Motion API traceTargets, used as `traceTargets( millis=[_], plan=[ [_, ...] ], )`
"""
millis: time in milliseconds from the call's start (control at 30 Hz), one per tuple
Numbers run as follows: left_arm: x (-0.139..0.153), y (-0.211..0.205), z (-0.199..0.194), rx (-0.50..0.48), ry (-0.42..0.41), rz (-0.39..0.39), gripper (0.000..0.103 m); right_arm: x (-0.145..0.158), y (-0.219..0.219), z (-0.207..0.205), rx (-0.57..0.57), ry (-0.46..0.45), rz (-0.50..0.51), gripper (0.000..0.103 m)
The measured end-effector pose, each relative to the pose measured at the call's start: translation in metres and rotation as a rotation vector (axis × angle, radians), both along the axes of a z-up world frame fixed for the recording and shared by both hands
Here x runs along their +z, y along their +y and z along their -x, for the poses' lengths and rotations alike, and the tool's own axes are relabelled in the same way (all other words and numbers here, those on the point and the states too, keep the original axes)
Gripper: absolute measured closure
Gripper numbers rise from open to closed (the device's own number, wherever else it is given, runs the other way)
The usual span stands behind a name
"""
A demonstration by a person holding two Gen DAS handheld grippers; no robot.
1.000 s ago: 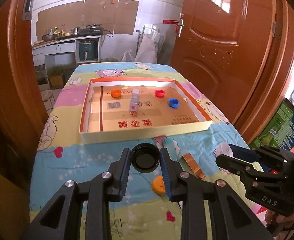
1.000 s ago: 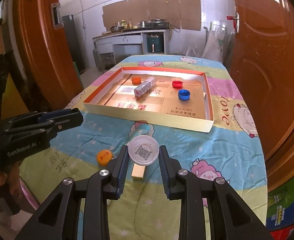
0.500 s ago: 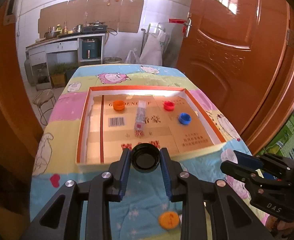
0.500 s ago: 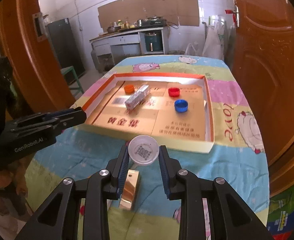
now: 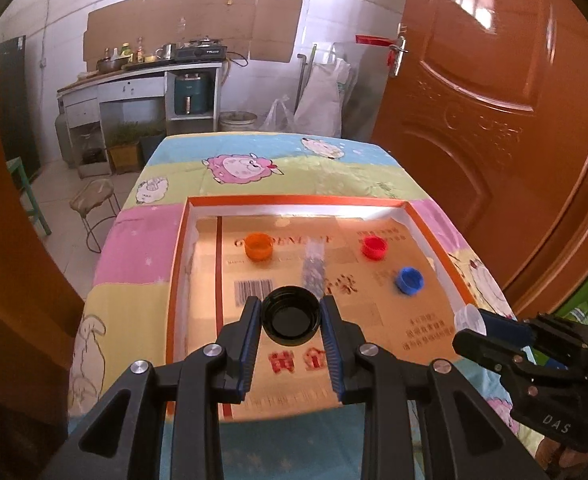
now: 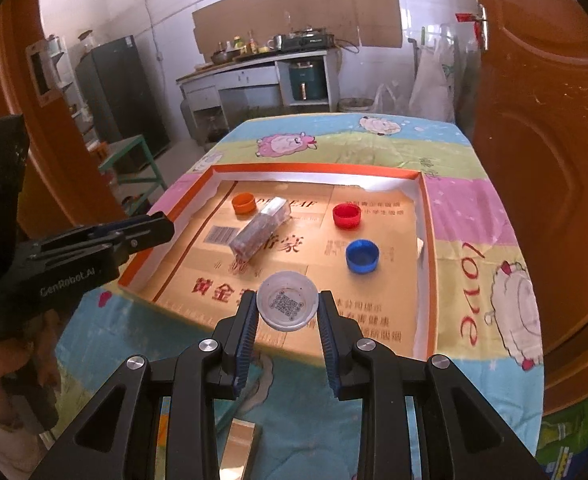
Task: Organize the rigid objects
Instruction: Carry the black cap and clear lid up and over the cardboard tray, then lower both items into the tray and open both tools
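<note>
While each hand-held gripper clamps a cap, "GenRobot.AI" marks the left hand-held gripper [image 6: 94, 240], "DAS" the right hand-held gripper [image 5: 494, 336].

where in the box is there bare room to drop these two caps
The box floor is bare along its near strip, under the black cap and the clear cap. The near-left corner by the barcode is also free. It is crowded further back: orange cap, clear case, red cap, blue cap.
</note>
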State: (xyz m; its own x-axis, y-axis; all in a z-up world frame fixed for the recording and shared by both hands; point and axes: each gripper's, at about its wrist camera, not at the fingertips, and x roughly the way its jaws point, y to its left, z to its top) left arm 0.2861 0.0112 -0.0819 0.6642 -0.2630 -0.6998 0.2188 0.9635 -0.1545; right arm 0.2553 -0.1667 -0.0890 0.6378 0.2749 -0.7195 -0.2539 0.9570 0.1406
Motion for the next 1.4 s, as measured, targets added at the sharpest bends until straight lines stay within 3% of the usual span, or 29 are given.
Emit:
traceTargets(
  millis=[467, 1400],
  plan=[
    [-0.03, 0.006, -0.05, 0.034, 0.062, -0.008, 0.073, -0.019, 0.006, -0.057, 0.023, 0.039, 0.004, 0.072],
    [-0.064, 0.015, -0.082, 0.051, 0.122, -0.04, 0.073, -0.057, 0.032, -0.104, 0.071, 0.1, 0.06, 0.072]
  ],
)
